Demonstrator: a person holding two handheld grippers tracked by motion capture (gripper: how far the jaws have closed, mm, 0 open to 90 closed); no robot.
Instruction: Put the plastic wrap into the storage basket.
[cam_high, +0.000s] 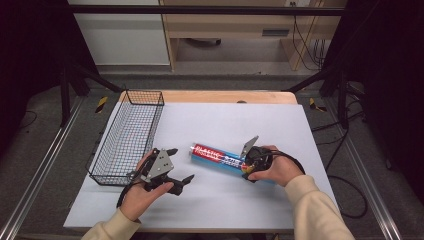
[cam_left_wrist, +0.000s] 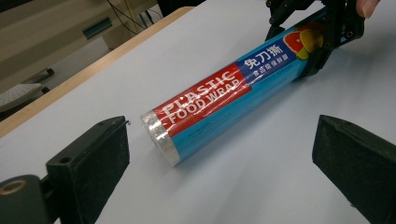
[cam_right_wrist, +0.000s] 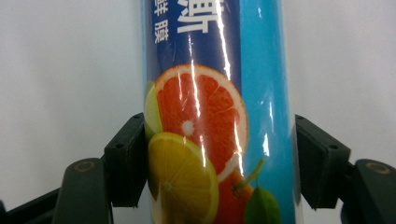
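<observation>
At the lower edge of the high view, a person's two sleeved forearms reach onto the white-covered worktop (cam_high: 210, 205), each hand carrying a two-jaw claw. The left claw (cam_high: 176, 170), lower left of centre, stands with its jaws wide apart and nothing between them; in the left gripper view its two black pads frame bare worktop, with the near end of the roll lying just beyond them. The right claw (cam_high: 248, 162), right of centre, is clamped on the far-right end of a roll of plastic food wrap (cam_high: 217, 156), which lies flat on the worktop near the middle of the frame, its red-and-blue label running from centre toward the right hand. The right gripper view shows the roll (cam_right_wrist: 212, 140) upright through the frame, both pads pressed against its sides at the printed fruit.

Farther back, at the left of the high view, a black wire basket (cam_high: 129, 137) sits on the worktop's left edge with nothing visible inside it, well apart from the roll. Beyond the worktop lie floor, cables and pale furniture.

The step in hand appears to be the pick-up: the grip is made, the roll not yet raised. The next move likely calls for lifting it level and carrying it left toward the basket, perhaps with the left claw steadying the free end, since a one-ended hold could let the roll droop.
</observation>
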